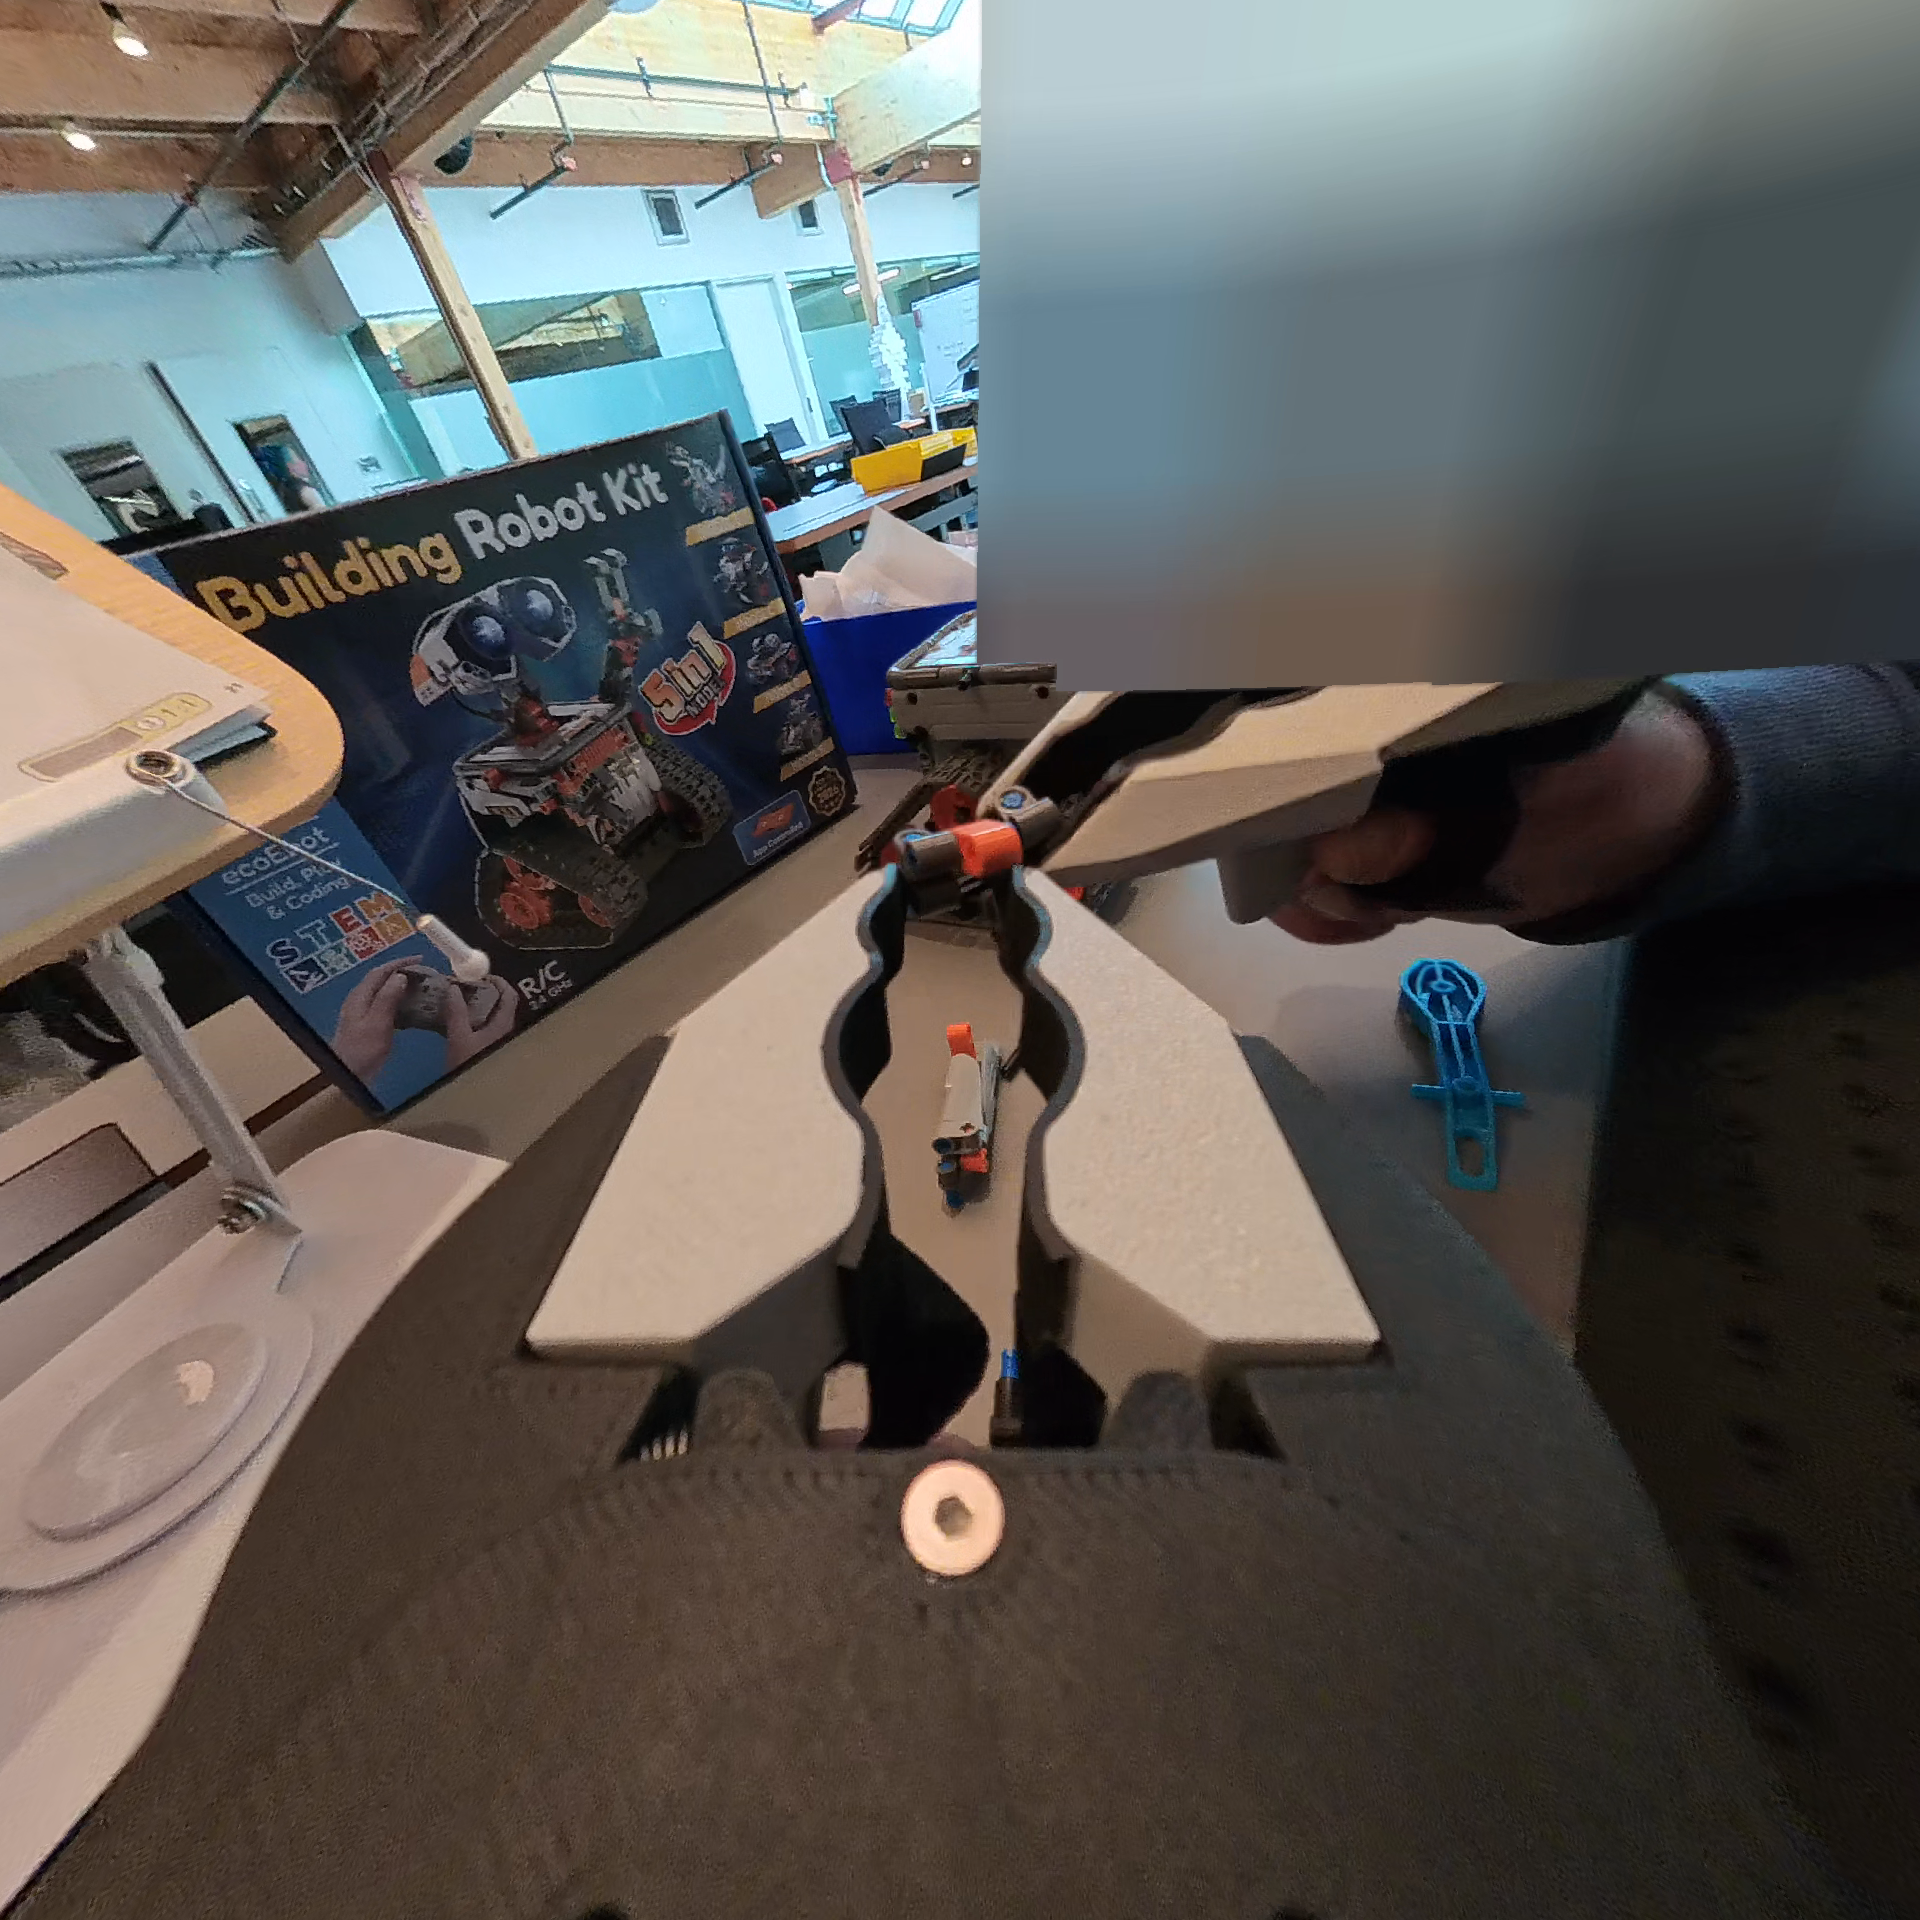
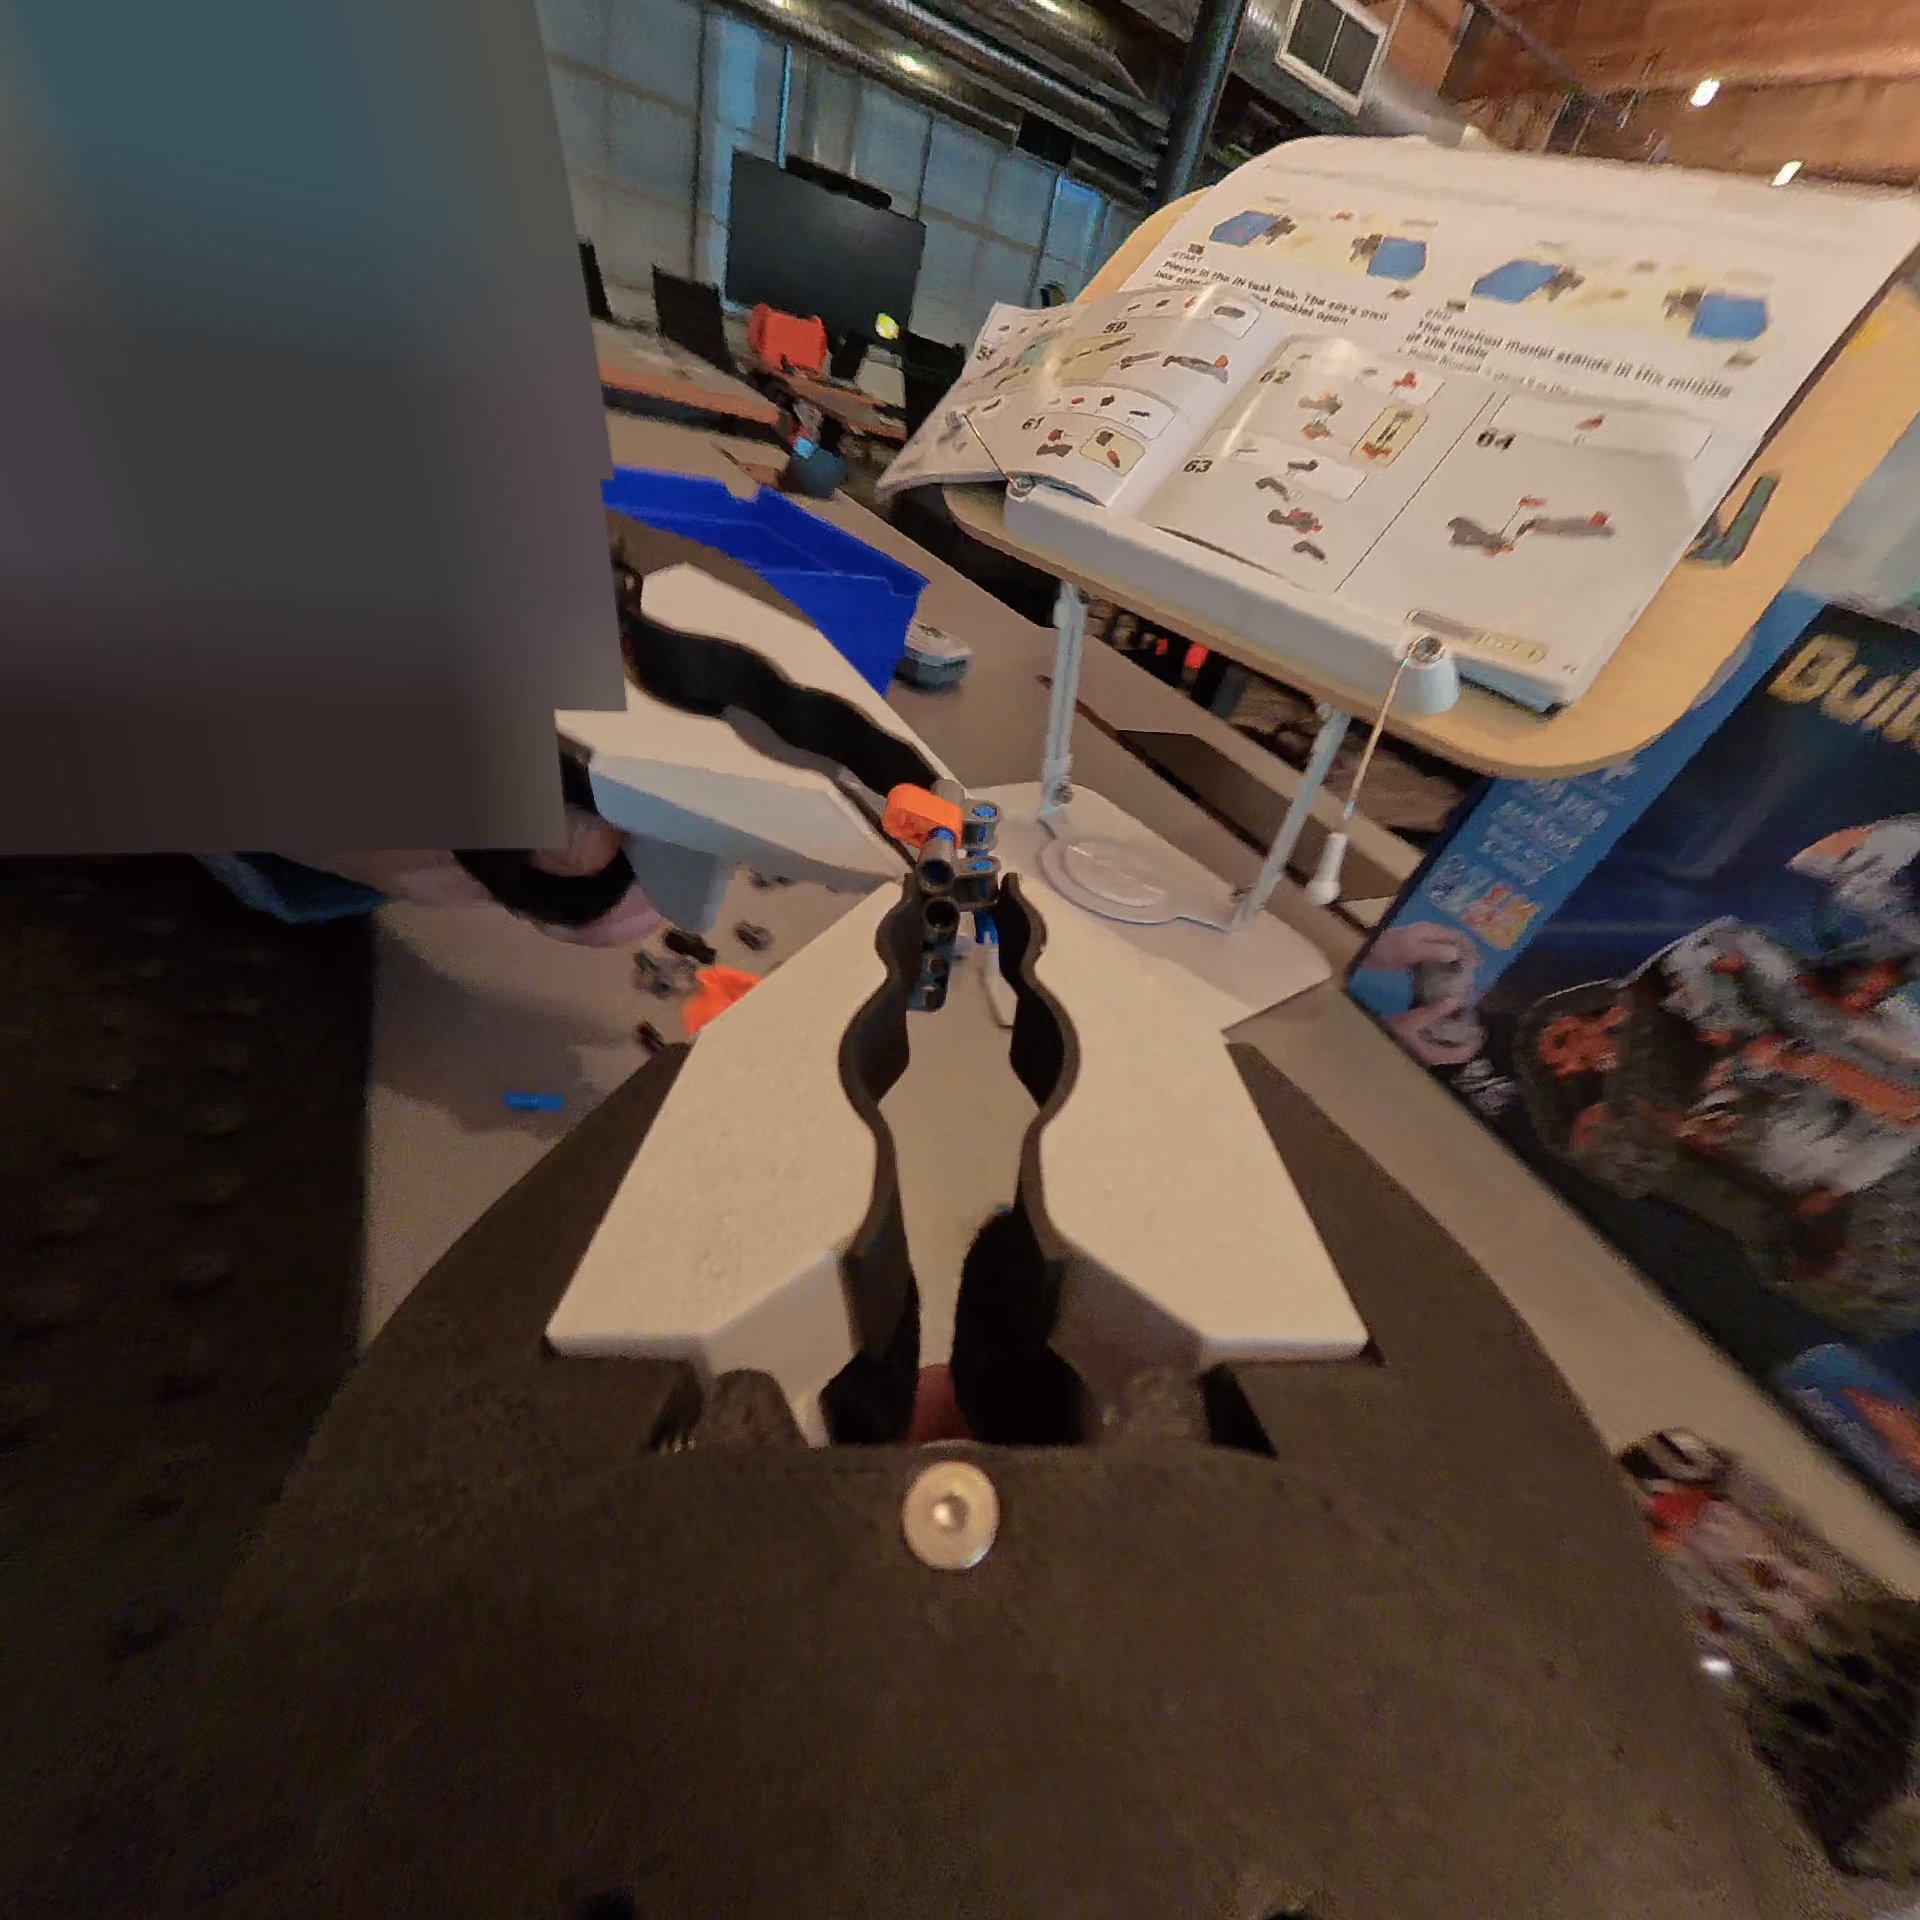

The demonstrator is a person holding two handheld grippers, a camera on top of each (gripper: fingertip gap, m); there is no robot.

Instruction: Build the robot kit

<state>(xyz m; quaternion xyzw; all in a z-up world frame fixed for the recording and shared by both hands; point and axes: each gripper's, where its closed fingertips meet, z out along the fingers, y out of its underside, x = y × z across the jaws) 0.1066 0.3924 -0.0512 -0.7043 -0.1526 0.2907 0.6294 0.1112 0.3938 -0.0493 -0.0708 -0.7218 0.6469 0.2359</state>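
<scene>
L gripper: your left gripper (image 1: 953, 894) is nearly pressed together; its tips pinch the orange end of the small plastic brick assembly (image 1: 971, 847) (black holed beam, orange connector, grey bits, blue pins).
R gripper: your right gripper (image 2: 951, 899) is narrowed onto the assy's black beam (image 2: 932, 930), beam running lengthwise betw. the fingers. Your hand (image 1: 1455, 852) grips its handle.
Where: assy is in the air above the mid grey worktop (image 1: 1320, 987), the two grippers meeting tip to tip.
Handling: prob. v. light, stiff, smooth plastic. Pin joints likely pop apart if twisted, so I'd judge a hold on the flat beam sides best, not on the pins.
Look: short and knobbly, black w/ round holes, one bright orange elbow, blue pin ends showing.
Below: white-orange-black brick piece (image 1: 966, 1112) lies flat on the worktop under the L fingers.
Near edge: blue plastic lever tool (image 1: 1455, 1070) lies close to the worktop edge on your side.
Far side: dark-blue printed kit box (image 1: 499, 748) stands upright. The white book stand (image 2: 1060, 707) next to it carries an open instruction booklet (image 2: 1351, 447).
Behind: blue plastic bin (image 2: 790, 561). A part-built grey model (image 1: 966, 717) sits just beyond the assy.
</scene>
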